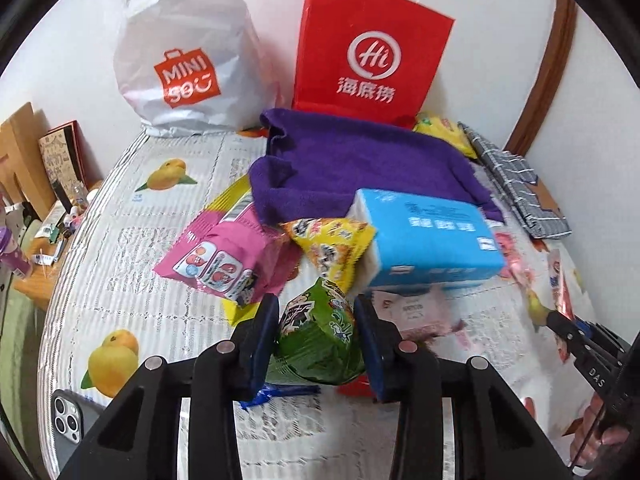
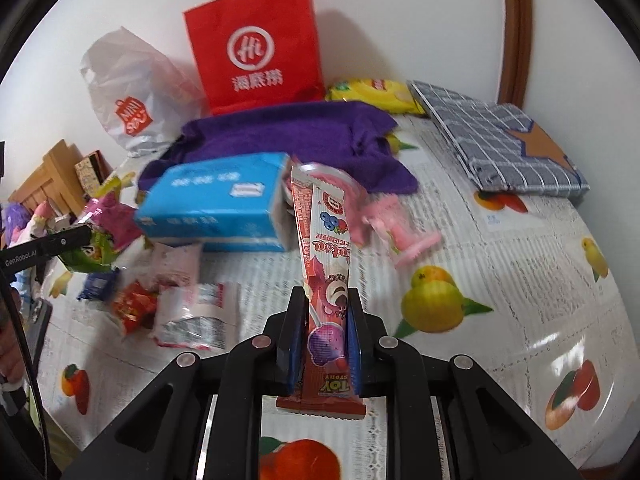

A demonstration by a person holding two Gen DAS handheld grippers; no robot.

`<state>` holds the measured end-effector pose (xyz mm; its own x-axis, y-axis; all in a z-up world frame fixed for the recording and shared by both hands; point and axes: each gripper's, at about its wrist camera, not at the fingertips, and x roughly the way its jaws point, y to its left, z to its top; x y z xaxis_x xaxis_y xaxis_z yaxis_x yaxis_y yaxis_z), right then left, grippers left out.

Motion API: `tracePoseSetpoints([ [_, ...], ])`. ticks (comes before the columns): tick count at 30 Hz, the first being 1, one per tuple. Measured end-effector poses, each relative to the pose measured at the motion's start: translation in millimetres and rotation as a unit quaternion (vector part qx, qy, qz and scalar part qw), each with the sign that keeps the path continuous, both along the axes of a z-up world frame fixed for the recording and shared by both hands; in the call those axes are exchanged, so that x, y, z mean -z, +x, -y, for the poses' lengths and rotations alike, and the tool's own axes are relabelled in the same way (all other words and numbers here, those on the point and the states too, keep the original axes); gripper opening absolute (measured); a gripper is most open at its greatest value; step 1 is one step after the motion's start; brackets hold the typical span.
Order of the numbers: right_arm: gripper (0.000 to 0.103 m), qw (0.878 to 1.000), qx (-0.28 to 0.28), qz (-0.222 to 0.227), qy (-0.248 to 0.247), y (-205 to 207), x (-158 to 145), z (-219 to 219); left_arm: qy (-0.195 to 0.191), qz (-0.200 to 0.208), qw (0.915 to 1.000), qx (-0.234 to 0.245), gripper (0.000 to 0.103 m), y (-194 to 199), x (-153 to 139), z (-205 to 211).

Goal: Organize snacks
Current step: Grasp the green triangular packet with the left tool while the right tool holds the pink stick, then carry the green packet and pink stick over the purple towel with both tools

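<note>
- The left gripper has its fingers clamped on a green snack bag, one finger on each side, and the bag looks to be held just above the surface.
- The right gripper has its fingers clamped on a long candy stick pack. The pack points straight away from the fingers, up and forward, and its bottom end hangs out behind them.
- Both hands are full, so my guess is each snack now needs a spot to go. The red paper bag stands at the back by the wall, past the purple towel. It lies straight ahead of both grippers, and I cannot tell which one is nearer to it.
- The blue tissue box sits between the grippers and the red bag, so a snack must go up and over it.
- More snacks wait close by: a pink snack bag and a yellow snack bag, touching each other beside the box.
- Only the right view shows a red snack and a torn silver wrapper in front of the box, a pink toy, and the checked cloth bag in full.
- Only the left view shows a phone at the near edge.
</note>
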<state>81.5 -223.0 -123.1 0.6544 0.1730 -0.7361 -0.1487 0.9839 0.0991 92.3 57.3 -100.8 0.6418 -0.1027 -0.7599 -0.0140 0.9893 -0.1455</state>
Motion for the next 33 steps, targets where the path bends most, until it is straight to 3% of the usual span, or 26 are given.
tracePoseSetpoints([
  [13,0.019,0.998,-0.043,0.035,0.013,32.0,-55.9,-31.0,-0.012,0.036,0.9984,0.041,0.037,15.9,-49.2,32.5],
  [23,0.019,0.998,-0.045,0.049,0.006,91.1,-85.4,-38.6,-0.001,0.042,0.998,0.046,0.037,64.4,-68.2,43.5],
  [33,0.019,0.997,-0.054,0.049,-0.006,156.7,-93.4,-51.1,0.001,0.043,0.9983,0.039,0.037,121.3,-78.4,42.6],
])
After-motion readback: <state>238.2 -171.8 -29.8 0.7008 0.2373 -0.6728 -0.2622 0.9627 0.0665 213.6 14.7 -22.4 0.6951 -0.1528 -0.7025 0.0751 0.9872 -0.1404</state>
